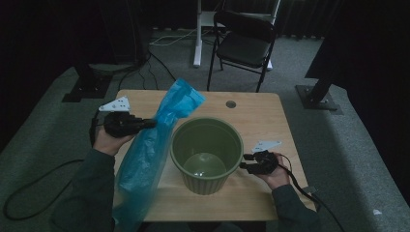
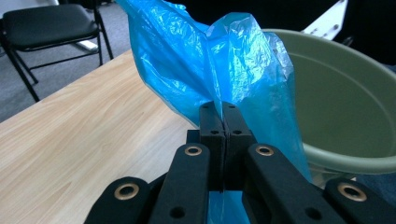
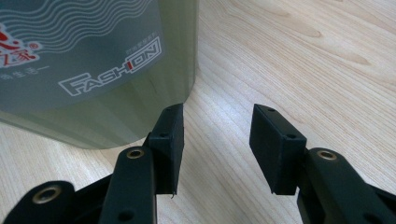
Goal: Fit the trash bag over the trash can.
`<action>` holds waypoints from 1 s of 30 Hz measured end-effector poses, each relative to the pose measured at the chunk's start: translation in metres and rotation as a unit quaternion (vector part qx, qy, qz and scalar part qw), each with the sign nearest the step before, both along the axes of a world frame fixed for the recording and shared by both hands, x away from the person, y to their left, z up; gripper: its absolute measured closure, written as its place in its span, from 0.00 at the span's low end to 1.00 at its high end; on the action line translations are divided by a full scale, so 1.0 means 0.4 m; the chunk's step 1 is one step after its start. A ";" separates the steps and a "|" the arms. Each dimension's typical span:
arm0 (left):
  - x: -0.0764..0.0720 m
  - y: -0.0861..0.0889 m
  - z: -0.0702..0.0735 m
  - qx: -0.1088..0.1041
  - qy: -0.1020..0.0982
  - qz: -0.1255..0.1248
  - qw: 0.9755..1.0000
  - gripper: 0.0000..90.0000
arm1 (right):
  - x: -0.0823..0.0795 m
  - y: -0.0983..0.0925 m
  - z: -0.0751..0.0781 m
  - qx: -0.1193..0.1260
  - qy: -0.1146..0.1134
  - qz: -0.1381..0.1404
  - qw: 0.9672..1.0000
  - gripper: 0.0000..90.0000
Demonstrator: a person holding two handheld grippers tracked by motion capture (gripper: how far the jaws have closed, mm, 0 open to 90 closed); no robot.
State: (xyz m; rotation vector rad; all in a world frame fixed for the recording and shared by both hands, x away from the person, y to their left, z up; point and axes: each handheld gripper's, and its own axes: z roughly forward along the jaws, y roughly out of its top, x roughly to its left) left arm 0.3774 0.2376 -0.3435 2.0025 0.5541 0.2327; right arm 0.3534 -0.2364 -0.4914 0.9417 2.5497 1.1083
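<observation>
The left gripper (image 2: 223, 122) has its jaws clenched on a blue bag (image 2: 205, 60) beside the empty green bin (image 1: 206, 154), while the right gripper (image 3: 215, 140) rests with jaws released just beside the bin's wall.

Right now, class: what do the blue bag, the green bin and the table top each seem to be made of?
Blue bag: thin plastic film, glossy and translucent, crinkled into creases where the left gripper pinches it.
Green bin: probably moulded plastic, smooth and dull, with a ribbed wall and printed lettering.
Table top: pale wood grain, matt; whether solid wood or laminate cannot be told.
</observation>
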 end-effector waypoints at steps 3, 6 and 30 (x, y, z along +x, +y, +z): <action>-0.004 -0.007 0.009 0.000 -0.004 -0.008 1.000 0.99 | 0.000 0.000 0.000 0.000 0.000 0.000 1.000 0.60; -0.006 -0.014 0.014 0.000 -0.006 -0.014 1.000 0.99 | 0.000 0.001 0.000 0.000 0.002 0.000 1.000 0.60; -0.063 -0.032 0.007 0.011 0.007 -0.094 0.995 0.99 | 0.001 0.003 -0.001 -0.001 0.003 0.001 1.000 0.60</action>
